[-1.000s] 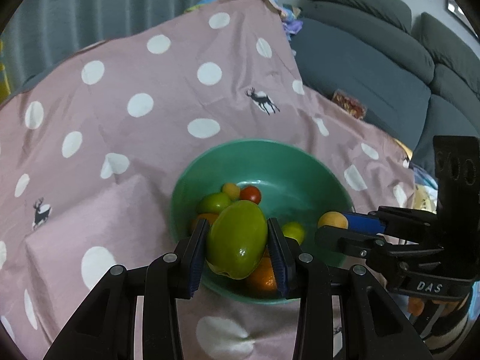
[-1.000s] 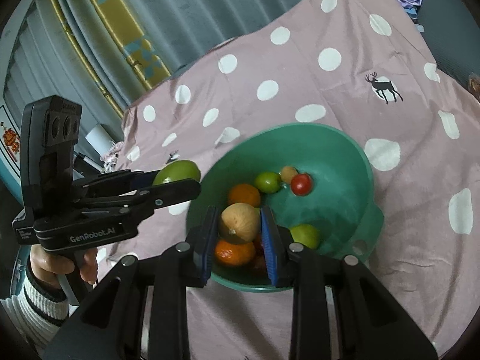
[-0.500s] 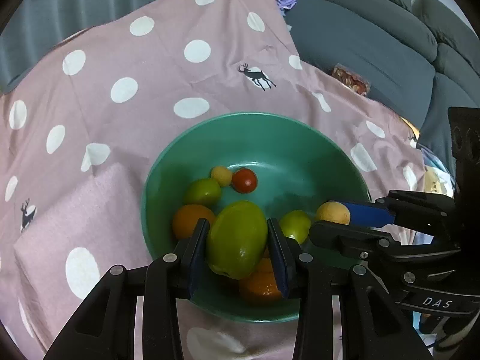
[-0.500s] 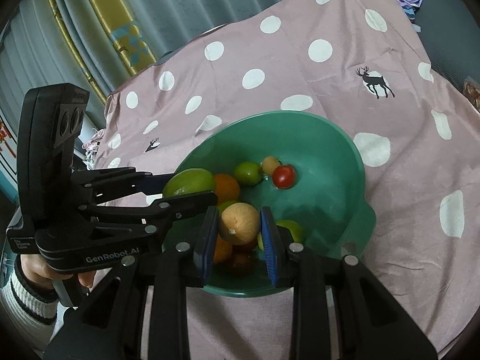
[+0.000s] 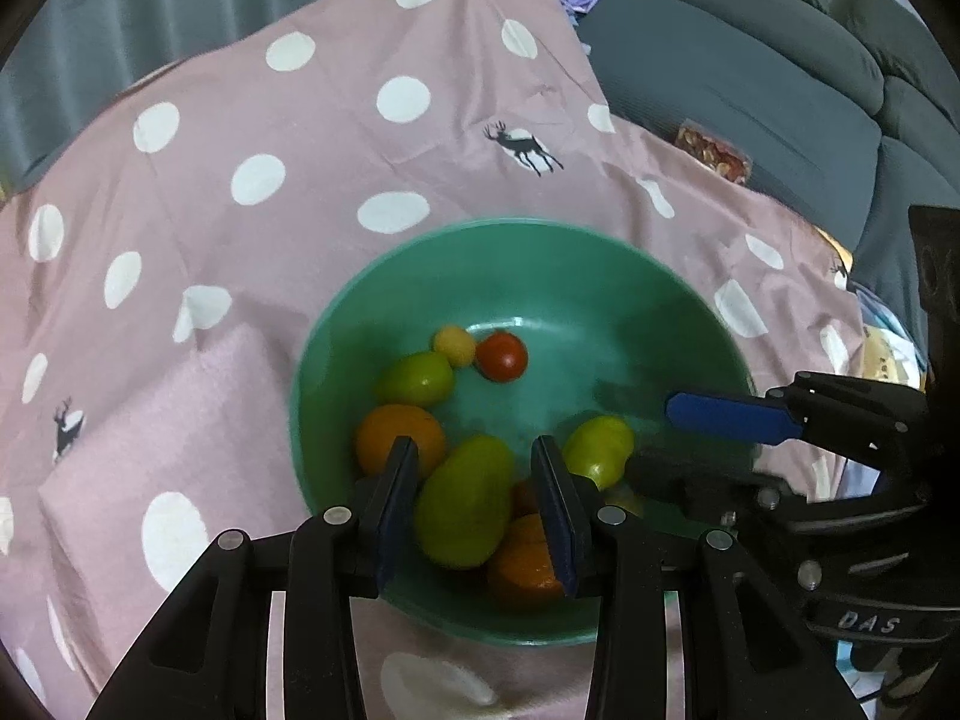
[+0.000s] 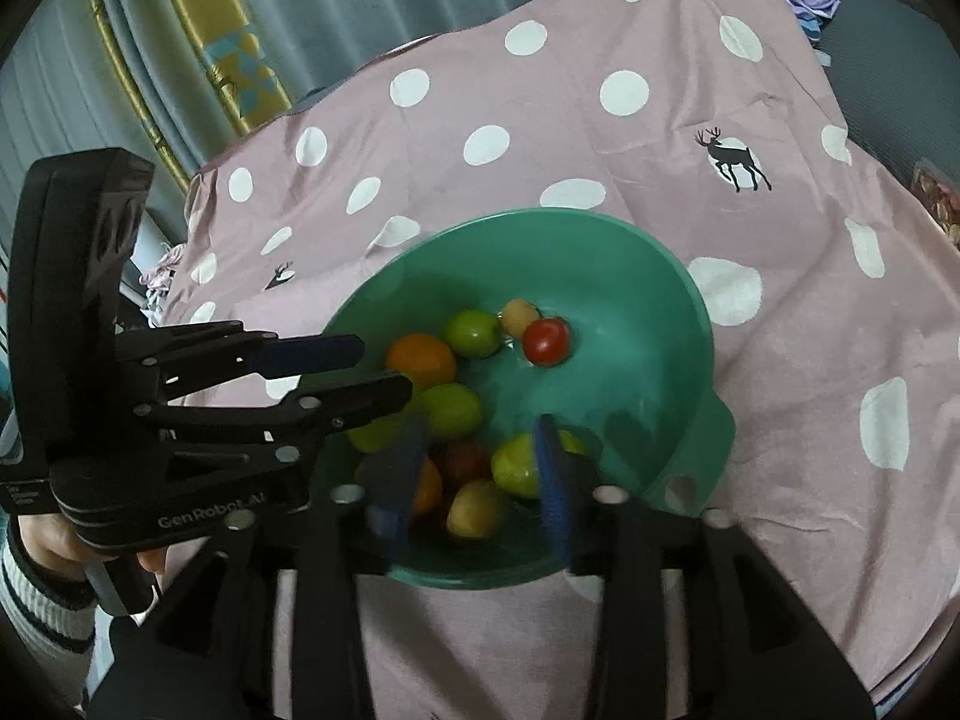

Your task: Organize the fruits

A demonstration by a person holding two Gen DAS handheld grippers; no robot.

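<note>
A green bowl (image 5: 540, 228) (image 6: 702, 324) on the spotted cloth holds several fruits: oranges, small green ones, a red tomato (image 5: 501, 356) and a small yellow fruit (image 5: 454, 345). My left gripper (image 5: 473, 444) (image 6: 384, 366) hangs over the bowl's near side, its jaws opening. The green mango (image 5: 465, 504) lies on the pile between the pads, with a gap on its right side. My right gripper (image 6: 480, 426) (image 5: 672, 438) is also over the bowl with its jaws opening. The tan round fruit (image 6: 477, 507) sits free in the bowl below them.
The pink polka-dot cloth (image 5: 270, 180) covers the whole surface, with a raised fold left of the bowl. A grey sofa (image 5: 750, 90) with a snack packet (image 5: 714, 153) lies at the right. A person's hand with a striped cuff (image 6: 42, 546) holds the left gripper.
Both pairs of jaws have spread. The mango has slipped from the left pads and the tan fruit from the right pads, and both now rest in the bowl. Earlier the left gripper came in over the bowl.
</note>
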